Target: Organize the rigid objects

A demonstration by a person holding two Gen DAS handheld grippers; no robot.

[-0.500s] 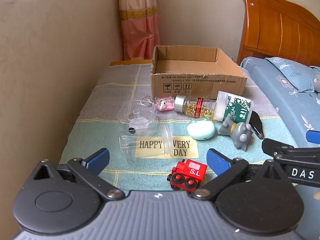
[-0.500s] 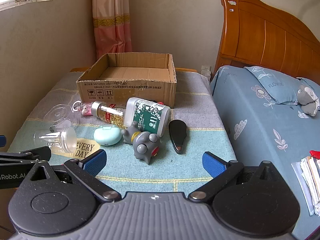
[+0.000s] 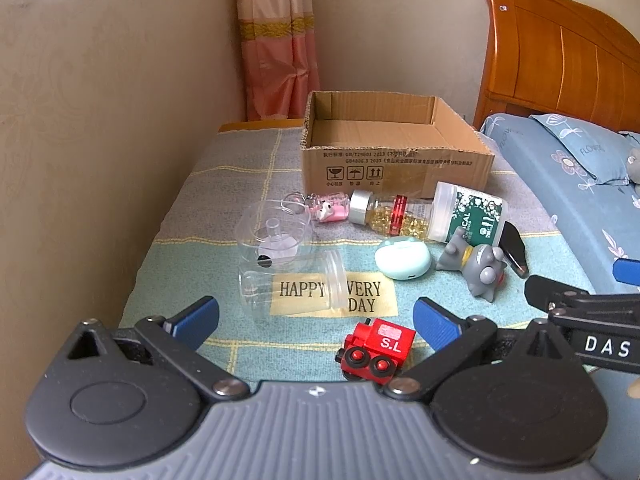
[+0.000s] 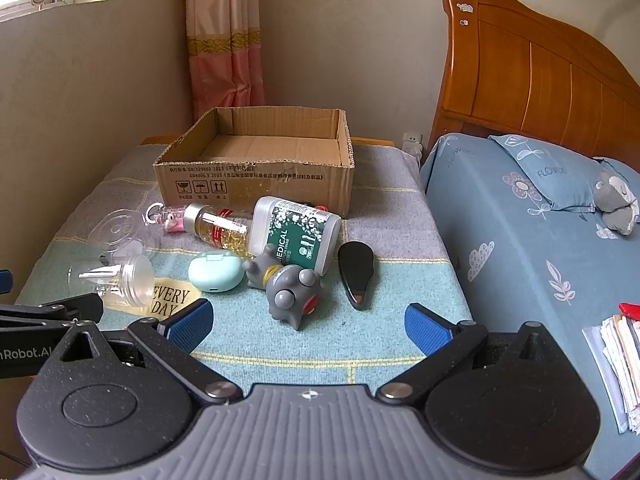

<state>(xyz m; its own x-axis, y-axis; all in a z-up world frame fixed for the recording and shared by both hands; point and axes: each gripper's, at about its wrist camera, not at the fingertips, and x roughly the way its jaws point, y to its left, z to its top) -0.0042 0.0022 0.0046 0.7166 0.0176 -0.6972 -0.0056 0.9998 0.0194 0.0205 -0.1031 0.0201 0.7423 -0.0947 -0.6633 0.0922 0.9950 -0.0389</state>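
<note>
On the left of the cloth-covered worktop [image 3: 208, 208], near the wall, a clear lid [image 3: 276, 226] leans against a clear jar [image 3: 292, 284] lying on its side. Both look hard to see against the cloth, and the jar would probably roll if a blue pad struck its curved wall off centre. Just beyond them, a pink keychain charm [image 3: 326, 210] touches a capsule bottle [image 3: 390, 214], which lies against the green swab tub [image 3: 468, 216]; pulling one could drag or spin its neighbours. The left tool [image 3: 316, 316] hangs above the near edge with jaws spread wide and empty. The red toy train [image 3: 376, 350] sits just ahead of it, close to the right-hand pad, so a careless dip might shove it off the front edge.

Toward the middle, the mint case [image 4: 216, 272] is smooth and rounded and could squirt out of a pinch. The grey cat figure [image 4: 290, 288] lies tipped over against the tub. The black remote [image 4: 356, 274] is thin and flat, so pads may scrape the cloth before catching it. The right tool [image 4: 308, 322] is likewise wide open, holding nothing. The cardboard box [image 4: 256, 184] at the back stands empty; its low wall could catch a carried item. The tools are close together and might collide.
</note>
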